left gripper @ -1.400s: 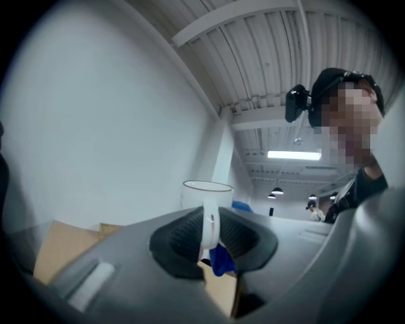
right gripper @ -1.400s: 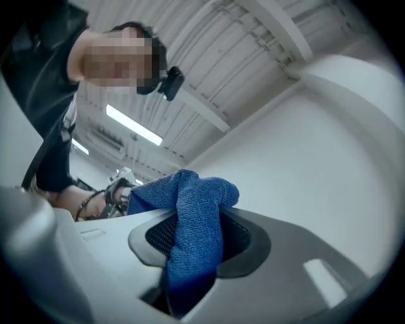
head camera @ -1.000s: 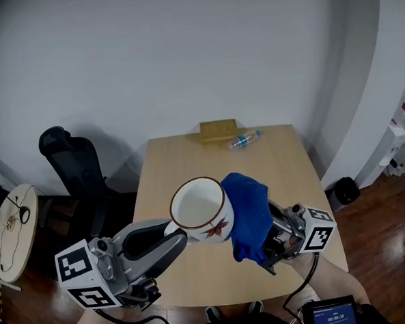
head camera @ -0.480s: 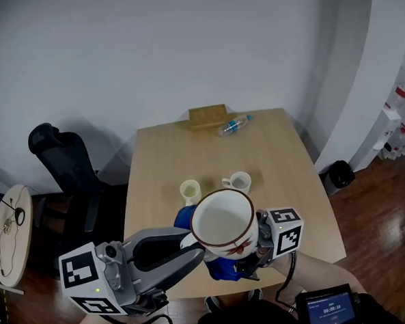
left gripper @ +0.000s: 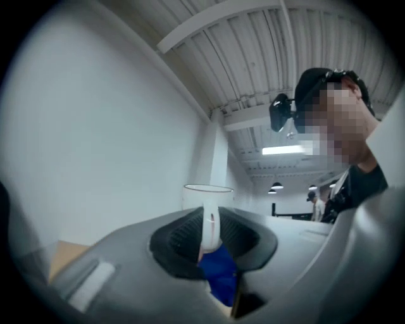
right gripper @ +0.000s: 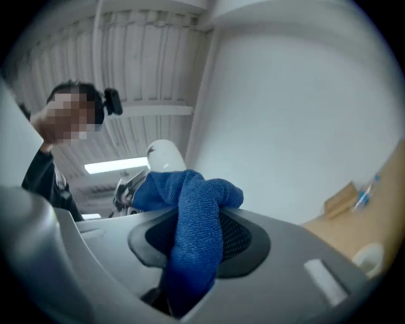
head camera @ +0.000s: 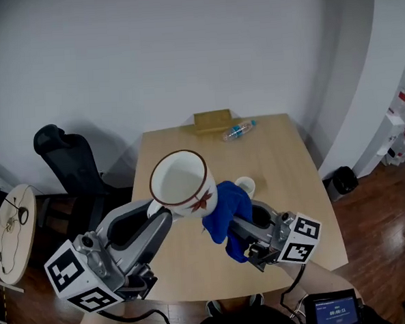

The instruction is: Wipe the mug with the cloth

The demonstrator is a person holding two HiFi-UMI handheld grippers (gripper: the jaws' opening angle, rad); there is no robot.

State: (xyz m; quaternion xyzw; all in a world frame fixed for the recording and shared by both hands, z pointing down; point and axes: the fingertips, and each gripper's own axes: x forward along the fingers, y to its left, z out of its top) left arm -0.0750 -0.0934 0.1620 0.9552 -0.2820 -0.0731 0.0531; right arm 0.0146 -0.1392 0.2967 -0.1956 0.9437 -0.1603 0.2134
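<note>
1. Hanging over the right tongs (head camera: 238,225), the blue cloth (head camera: 227,214) hides their tips in the head view. The right gripper view shows the dark pads clamped on a bunched fold of it.
2. The left tongs (head camera: 159,210) are closed on the handle (left gripper: 211,231) of the mug (head camera: 182,186). The mug's body covers that handle in the head view. Only the left gripper view shows it, pinched between the pads.
3. A small cup (head camera: 246,185) stands on the table (head camera: 285,166), its near side cut off by the cloth.
4. A screen (head camera: 333,312) at the bottom edge is partly out of frame, and its pale digits are too small to read.
5. The bottle (head camera: 238,130) at the table's far edge has a blue label that cannot be read. It lies just beside a wooden block (head camera: 212,119).
6. The left cube (head camera: 76,282) and the right cube (head camera: 299,237) carry black-and-white squares, not letters.
7. The mug is white with a brown rim and a small reddish-brown figure on its side, too small to identify.
8. It is held in the air above the table's near half, tilted so its mouth faces the head camera and its white inside shows.
9. The cloth lies against the mug's lower right side, as far as the head view shows.
</note>
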